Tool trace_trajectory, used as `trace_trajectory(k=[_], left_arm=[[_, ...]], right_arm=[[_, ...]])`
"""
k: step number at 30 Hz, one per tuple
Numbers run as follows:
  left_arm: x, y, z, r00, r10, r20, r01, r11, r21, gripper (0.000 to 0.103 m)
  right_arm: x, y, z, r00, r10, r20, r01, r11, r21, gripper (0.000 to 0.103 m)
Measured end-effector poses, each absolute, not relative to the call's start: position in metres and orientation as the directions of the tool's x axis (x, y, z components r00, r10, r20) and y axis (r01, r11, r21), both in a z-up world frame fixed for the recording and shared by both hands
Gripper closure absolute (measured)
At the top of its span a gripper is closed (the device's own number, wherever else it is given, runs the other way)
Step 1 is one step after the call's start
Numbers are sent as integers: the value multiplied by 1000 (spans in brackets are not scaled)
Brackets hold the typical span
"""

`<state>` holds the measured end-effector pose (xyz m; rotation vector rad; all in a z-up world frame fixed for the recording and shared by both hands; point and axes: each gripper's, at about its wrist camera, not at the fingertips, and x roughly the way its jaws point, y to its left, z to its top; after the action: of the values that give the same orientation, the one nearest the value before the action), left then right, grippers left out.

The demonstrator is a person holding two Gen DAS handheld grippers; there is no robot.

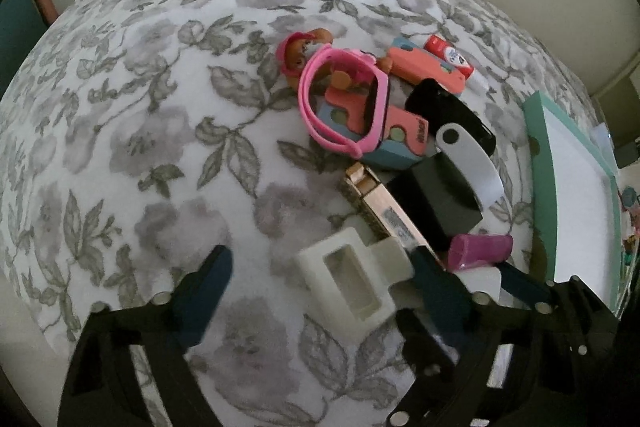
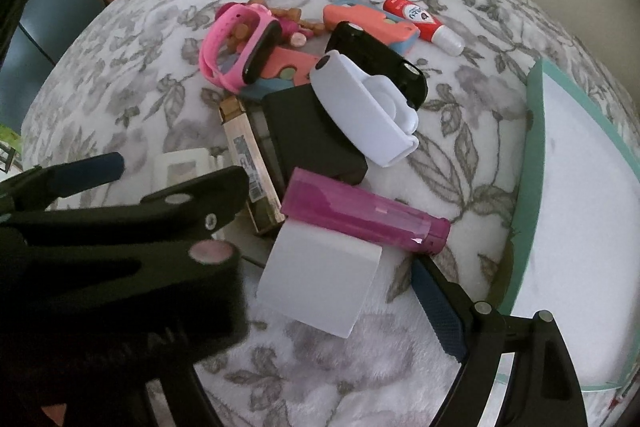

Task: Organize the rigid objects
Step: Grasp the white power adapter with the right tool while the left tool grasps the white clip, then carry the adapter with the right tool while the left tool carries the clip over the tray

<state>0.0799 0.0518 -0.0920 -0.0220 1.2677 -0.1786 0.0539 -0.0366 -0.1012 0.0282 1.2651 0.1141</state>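
The white frame piece (image 1: 352, 283) lies between the spread left gripper's (image 1: 320, 275) 2 fingers, ungripped.

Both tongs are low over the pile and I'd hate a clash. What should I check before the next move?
1. Left tongs open: ok.
2. Holder sits between its fingers: ok.
3. Both sides of the right tongs in sight: not ok, one is hidden behind the left tongs.
4. Cube free to lift: not ok, the tube lies across its far edge.
5. Room in the tray: ok, its white floor shows.
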Motion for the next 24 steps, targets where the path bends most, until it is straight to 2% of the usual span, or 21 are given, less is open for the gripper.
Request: trace_trajectory(k=[3, 4, 7, 21, 24], left_arm=[[78, 50, -96, 265, -159, -951, 130, 983, -128, 42], [78, 50, -97, 262, -157, -952, 129, 984, -127, 43], [78, 51, -95, 267, -158, -951, 123, 984, -129, 44], [68, 63, -75, 284, -135, -949, 100, 989, -111, 46], [65, 64, -63, 302, -133, -944, 103, 989, -107, 48]], right_arm=[[52, -43, -99, 301, 104, -948, -55, 994, 92, 24], [53, -45, -98, 303, 103, -947, -48, 994, 93, 27], [52, -52, -97, 311, 97, -946, -32, 995, 92, 37], [41, -60, -90, 327, 147, -934, -36, 989, 143, 37], [34, -63, -79, 344, 163, -925, -40, 986, 159, 42]])
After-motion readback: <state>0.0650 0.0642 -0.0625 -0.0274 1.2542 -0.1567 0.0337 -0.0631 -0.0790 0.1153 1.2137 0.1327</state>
